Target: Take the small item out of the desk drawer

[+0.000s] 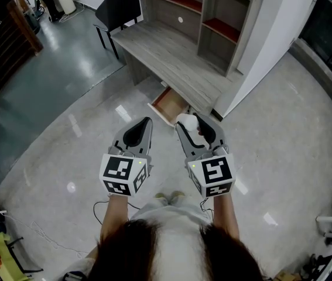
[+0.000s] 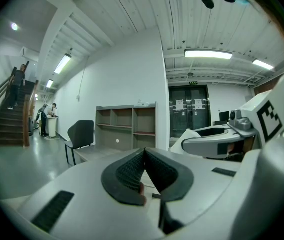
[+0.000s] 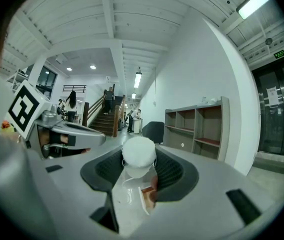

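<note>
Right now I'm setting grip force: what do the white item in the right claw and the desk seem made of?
The white item looks matte, rounded, soft, perhaps foam or cloth; unsure. The desk looks like grey wood-grain board, probably laminate, by its streaked grain.

**Left gripper** [image 1: 147,122]: held out ahead of the body, pointing far. Fingers [image 2: 129,172] are pressed together at the tips, with nothing between them.

**Right gripper** [image 1: 184,123]: level with the left, just beside it and not touching. Fingers [image 3: 174,169] are closed on a small white item [image 3: 139,153].

**Gripper tips:** angled slightly toward each other.

**Marker cubes:** left [image 1: 123,173] and right [image 1: 211,175], at the near ends.

**Forearms:** left [image 1: 112,212] and right [image 1: 223,212], bare, extended forward, roughly parallel.
</note>
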Demonstrator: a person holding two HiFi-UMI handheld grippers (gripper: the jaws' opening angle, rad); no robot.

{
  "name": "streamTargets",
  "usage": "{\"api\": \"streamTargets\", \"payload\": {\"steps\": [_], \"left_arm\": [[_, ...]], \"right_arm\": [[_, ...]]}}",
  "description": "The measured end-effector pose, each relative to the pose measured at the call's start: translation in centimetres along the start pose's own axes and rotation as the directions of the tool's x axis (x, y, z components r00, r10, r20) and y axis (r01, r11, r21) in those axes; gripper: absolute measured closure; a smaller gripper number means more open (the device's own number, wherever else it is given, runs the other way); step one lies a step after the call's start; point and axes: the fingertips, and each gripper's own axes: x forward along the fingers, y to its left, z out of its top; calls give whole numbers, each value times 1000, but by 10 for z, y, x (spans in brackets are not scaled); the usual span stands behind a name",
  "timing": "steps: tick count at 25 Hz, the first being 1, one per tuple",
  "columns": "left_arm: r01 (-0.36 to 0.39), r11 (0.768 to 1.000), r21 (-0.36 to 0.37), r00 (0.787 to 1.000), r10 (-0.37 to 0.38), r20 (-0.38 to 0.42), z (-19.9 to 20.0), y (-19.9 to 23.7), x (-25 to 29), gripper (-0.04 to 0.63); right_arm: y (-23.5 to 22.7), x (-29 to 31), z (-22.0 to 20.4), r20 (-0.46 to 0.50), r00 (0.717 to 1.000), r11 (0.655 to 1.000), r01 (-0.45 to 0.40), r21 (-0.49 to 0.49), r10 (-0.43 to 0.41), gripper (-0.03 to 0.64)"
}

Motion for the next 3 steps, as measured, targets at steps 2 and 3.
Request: {"api": "streamTargets", "payload": {"steps": [2, 3], "left_arm": [[-1, 1000, 2, 1000, 1, -1, -1, -2, 0, 578], [-1, 1000, 2, 1000, 1, -2, -1, -3, 0, 578]], "right_arm": [[0, -1, -1, 1, 1000, 1000, -3, -1, 3, 420], [0, -2, -1, 1, 1000, 1000, -4, -2, 4, 420]]}}
